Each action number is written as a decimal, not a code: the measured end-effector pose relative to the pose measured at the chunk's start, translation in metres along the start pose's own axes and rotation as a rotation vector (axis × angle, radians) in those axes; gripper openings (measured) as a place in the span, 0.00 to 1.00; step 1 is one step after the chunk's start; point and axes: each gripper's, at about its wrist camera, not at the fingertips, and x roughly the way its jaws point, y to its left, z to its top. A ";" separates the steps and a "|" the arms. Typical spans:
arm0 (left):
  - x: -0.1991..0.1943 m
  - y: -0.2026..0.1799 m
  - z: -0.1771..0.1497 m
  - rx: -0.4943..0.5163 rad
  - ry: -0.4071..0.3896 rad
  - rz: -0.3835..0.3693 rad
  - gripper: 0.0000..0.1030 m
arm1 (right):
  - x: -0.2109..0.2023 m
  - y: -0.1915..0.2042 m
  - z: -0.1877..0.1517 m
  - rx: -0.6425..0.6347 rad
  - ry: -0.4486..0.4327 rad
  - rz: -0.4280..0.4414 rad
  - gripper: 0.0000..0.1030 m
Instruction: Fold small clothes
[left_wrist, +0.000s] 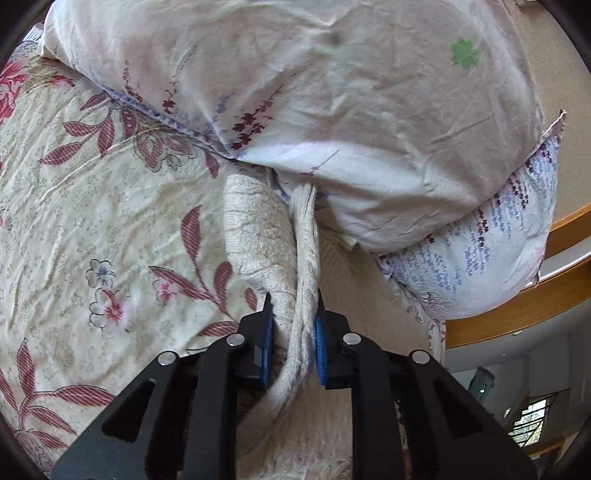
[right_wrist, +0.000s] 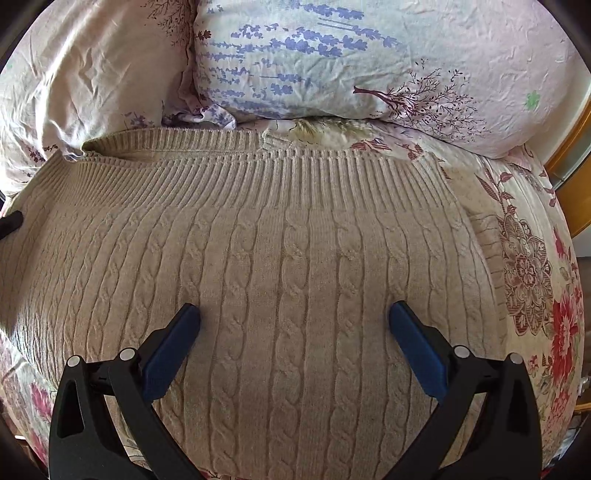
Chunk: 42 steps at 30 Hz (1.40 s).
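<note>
Sweater (right_wrist: 280, 266), beige cable-knit, lay spread flat on the bed over the floral sheet (right_wrist: 532, 266), its ribbed hem toward the pillows (right_wrist: 314, 62). From my station I noted the right claw (right_wrist: 294, 314) hanging above the middle of the knit with its blue pads (right_wrist: 417, 350) standing wide apart and nothing between them; whether the tips touched the fabric I could not tell. On the left wrist view, the left claw (left_wrist: 294, 317) was clamped on a bunched fold of the sweater (left_wrist: 306, 295), both blue pads pressed against the knit. That fold ran away from the claw toward the pale flowered pillow (left_wrist: 332, 92), with a sleeve-like lobe (left_wrist: 255, 236) lying just beside it on the sheet.
</note>
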 end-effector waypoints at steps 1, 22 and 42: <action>-0.002 -0.008 0.000 -0.001 0.001 -0.036 0.16 | -0.001 0.000 -0.001 -0.001 -0.005 -0.001 0.99; 0.081 -0.136 -0.047 -0.112 0.241 -0.477 0.16 | -0.022 0.004 -0.036 -0.066 -0.123 0.035 0.99; 0.177 -0.167 -0.099 -0.091 0.437 -0.379 0.46 | -0.078 -0.148 -0.079 0.366 -0.181 0.164 0.93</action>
